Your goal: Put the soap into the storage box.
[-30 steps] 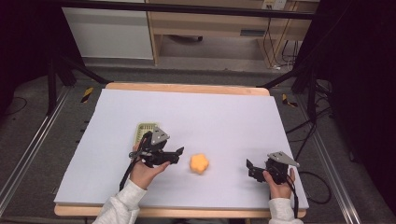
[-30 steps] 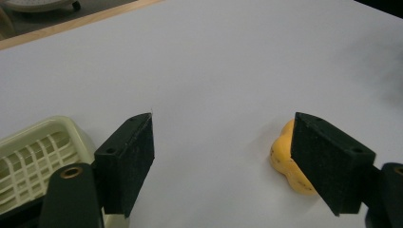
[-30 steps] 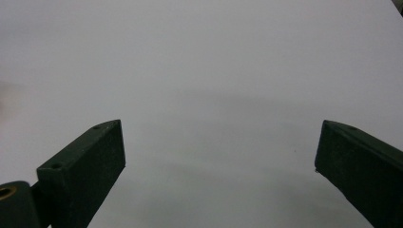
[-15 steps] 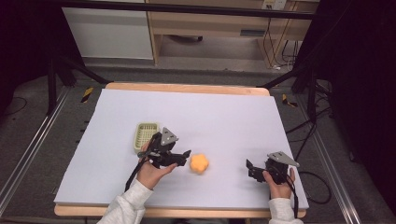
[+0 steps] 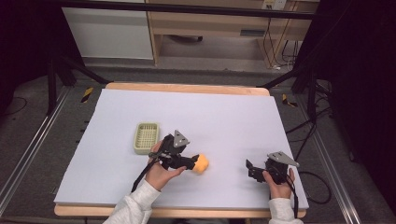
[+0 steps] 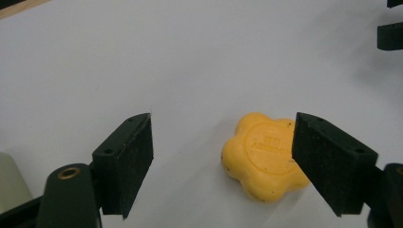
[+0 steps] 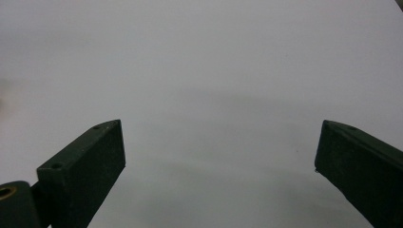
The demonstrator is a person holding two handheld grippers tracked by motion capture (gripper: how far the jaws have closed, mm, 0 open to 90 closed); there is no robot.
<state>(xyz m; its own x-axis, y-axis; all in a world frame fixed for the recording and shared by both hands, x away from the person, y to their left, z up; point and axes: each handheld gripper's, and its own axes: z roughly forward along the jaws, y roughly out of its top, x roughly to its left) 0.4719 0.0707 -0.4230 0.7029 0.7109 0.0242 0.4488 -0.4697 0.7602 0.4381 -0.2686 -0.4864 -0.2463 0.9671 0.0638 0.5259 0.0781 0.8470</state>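
White table sheet (image 5: 116, 182), grasp not yet made: left gripper (image 6: 221, 156) has its jaws spread wide around the yellow flower-shaped soap (image 6: 261, 159).
Soap lies flat on the sheet, nearer one jaw, unpinched; closing and lifting remain. Right gripper (image 7: 218, 161) is spread, holding nothing. Count: one soap, one green tray (image 5: 146, 138), two grippers.
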